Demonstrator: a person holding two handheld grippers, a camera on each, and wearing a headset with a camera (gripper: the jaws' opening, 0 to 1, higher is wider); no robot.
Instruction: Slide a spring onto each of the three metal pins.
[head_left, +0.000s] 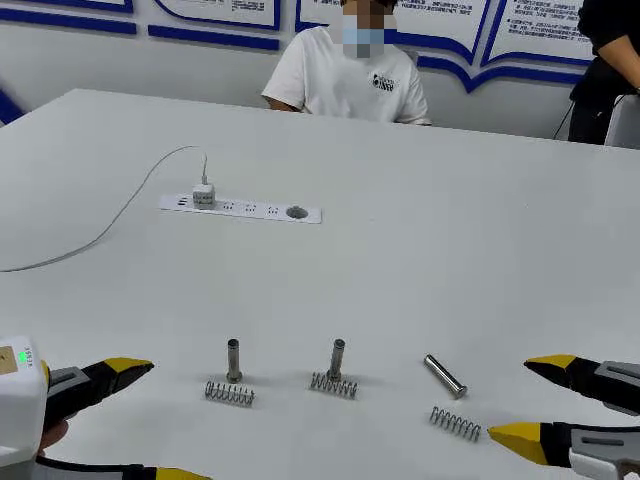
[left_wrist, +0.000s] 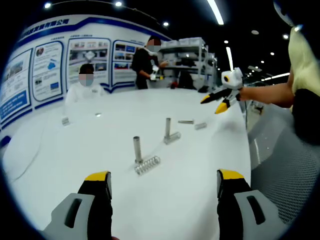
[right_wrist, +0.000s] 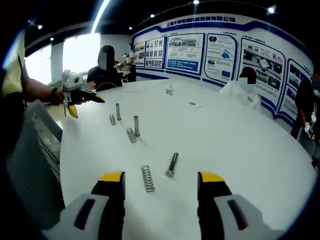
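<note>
**Head view:** on the white table (head_left: 420, 280), the left pin (head_left: 233, 360) and middle pin (head_left: 337, 358) stand upright. The right pin (head_left: 445, 376) lies flat. Each has an unthreaded spring just beside it on the near side.

**Left gripper view:** the left gripper (left_wrist: 164, 176) is released and empty, facing the left spring (left_wrist: 147, 165).

**Right gripper view:** the right gripper (right_wrist: 162, 176) is released and empty, near the right spring (right_wrist: 146, 178).

**Risk:** a nudge could topple an upright pin, and a hard pinch could flick a spring away.

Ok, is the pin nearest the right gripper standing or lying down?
Lying down: the pin rests on its side on the table, beside a loose spring.
</note>
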